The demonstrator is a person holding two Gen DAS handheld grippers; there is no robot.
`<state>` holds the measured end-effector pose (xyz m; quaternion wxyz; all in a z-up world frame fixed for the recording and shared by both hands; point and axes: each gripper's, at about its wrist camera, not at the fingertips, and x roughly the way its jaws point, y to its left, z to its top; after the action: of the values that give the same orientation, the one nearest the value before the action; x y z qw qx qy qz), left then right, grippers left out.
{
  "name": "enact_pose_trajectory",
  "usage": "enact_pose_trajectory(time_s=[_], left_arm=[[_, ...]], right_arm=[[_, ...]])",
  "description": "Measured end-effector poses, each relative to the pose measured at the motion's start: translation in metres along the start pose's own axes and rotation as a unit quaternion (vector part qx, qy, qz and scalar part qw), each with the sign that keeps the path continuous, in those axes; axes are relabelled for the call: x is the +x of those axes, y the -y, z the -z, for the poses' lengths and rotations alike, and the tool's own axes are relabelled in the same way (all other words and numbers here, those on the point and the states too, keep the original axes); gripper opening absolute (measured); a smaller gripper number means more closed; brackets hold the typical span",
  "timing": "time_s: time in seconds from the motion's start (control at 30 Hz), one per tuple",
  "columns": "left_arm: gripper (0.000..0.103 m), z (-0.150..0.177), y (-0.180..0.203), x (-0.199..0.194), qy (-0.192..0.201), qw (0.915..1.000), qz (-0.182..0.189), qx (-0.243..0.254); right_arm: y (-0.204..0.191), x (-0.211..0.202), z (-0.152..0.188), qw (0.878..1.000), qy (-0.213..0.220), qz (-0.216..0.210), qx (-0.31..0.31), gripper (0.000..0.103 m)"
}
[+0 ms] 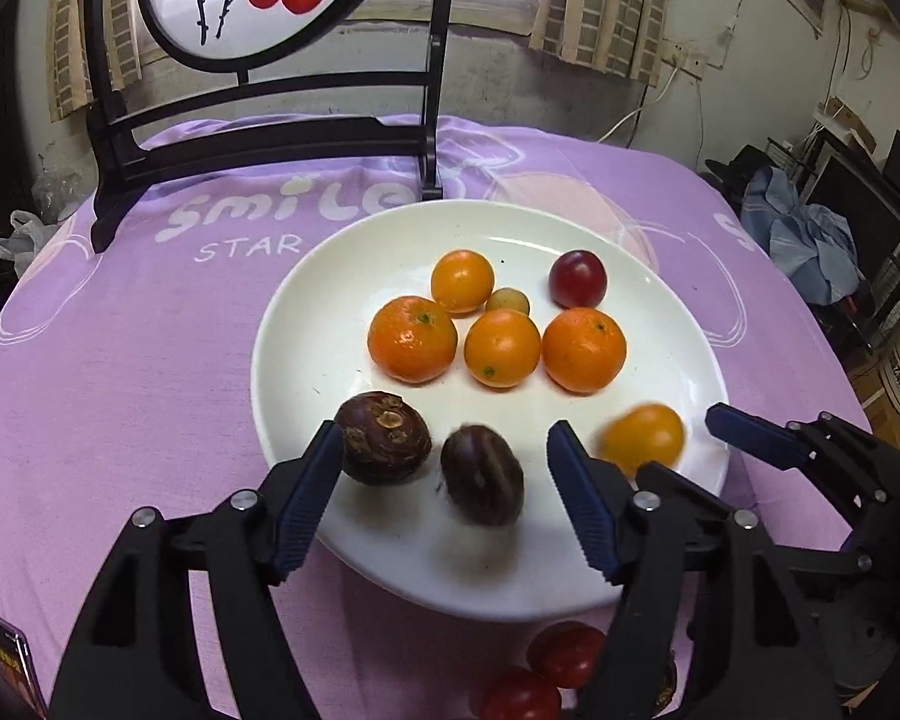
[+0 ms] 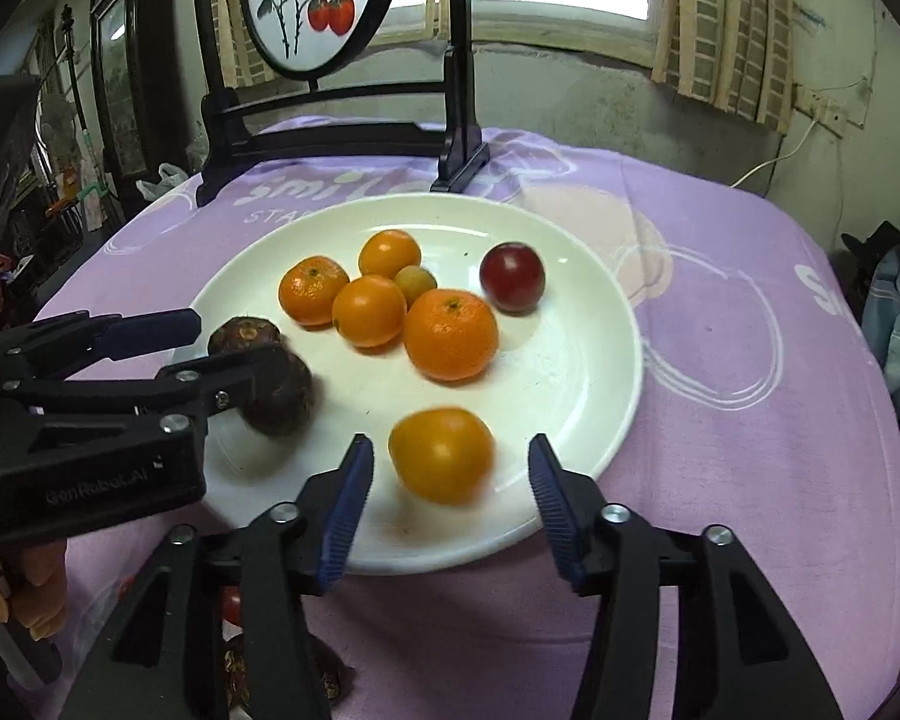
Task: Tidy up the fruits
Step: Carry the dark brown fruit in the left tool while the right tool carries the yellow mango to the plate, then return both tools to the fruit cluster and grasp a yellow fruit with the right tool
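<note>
**Left wrist view: fruit released onto the plate by both grippers**

Left wrist view is filled by the purple-covered desk, and the white plate lies just ahead of the fingers. Mandarins and a red plum are grouped beyond the fingertips. A dark passion fruit, blurred, is seen between the parted fingers of the left gripper, untouched. A yellow-orange fruit is likewise framed, ungripped, by the spread fingers of the right gripper. Both grippers are held low, tilted toward the plate's near rim. Withdrawal is best made straight back, so nothing is nudged. Cherry tomatoes behind the fingers appear unsorted.
</note>
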<state>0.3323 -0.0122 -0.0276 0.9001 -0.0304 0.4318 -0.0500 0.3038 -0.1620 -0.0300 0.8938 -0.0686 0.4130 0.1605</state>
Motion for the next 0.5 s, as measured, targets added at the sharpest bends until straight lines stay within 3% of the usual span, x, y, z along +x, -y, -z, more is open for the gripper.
enact_pose_trajectory(time_s=[0.27,0.5], left_arm=[[0.073,0.018,-0.004,-0.04,0.012,0.9999,-0.01,0.004],[0.075,0.064,0.0,-0.09,0.03,0.9995,-0.005,0.009]], right_arm=[[0.0,-0.042,0.017,1.0,0.012,-0.009,-0.005,0.056],[-0.006,-0.079,0.054,1.0,0.011,-0.019,0.003,0.056]])
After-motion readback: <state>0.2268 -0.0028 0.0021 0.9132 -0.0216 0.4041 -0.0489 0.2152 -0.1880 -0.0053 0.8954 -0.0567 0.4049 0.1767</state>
